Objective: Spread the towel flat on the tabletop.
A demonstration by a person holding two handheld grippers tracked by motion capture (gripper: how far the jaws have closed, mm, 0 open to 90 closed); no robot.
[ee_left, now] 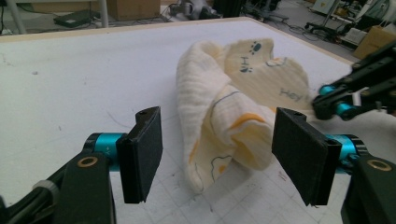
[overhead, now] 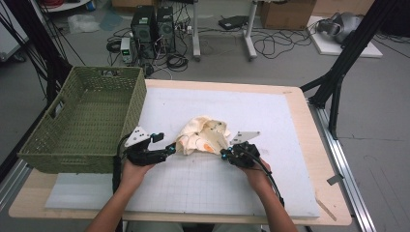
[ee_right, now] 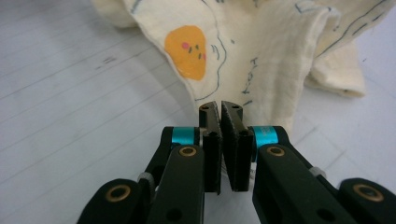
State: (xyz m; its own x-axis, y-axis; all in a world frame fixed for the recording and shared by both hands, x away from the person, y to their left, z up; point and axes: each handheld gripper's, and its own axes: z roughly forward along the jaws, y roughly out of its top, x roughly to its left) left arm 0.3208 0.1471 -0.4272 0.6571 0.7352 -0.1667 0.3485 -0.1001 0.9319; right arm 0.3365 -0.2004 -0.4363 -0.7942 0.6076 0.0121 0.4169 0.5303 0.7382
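A crumpled cream cloth (overhead: 200, 135) printed with small cartoon figures lies in the middle of the white gridded mat (overhead: 241, 183). My left gripper (overhead: 170, 150) stands open at the cloth's left edge. In the left gripper view, its jaws (ee_left: 219, 154) flank a hanging fold of the cloth (ee_left: 224, 107) without pinching it. My right gripper (overhead: 223, 153) is at the cloth's near right edge. Its jaws (ee_right: 220, 109) are shut on the hem of the cloth (ee_right: 261, 51), just below an orange blob print. The right gripper (ee_left: 320, 105) also appears in the left gripper view, nipping the cloth's far edge.
A green woven basket (overhead: 140, 92) stands at the table's left, close behind my left hand. The mat covers most of the wooden tabletop (overhead: 316, 145). Computers, cables and boxes lie on the floor beyond the far edge.
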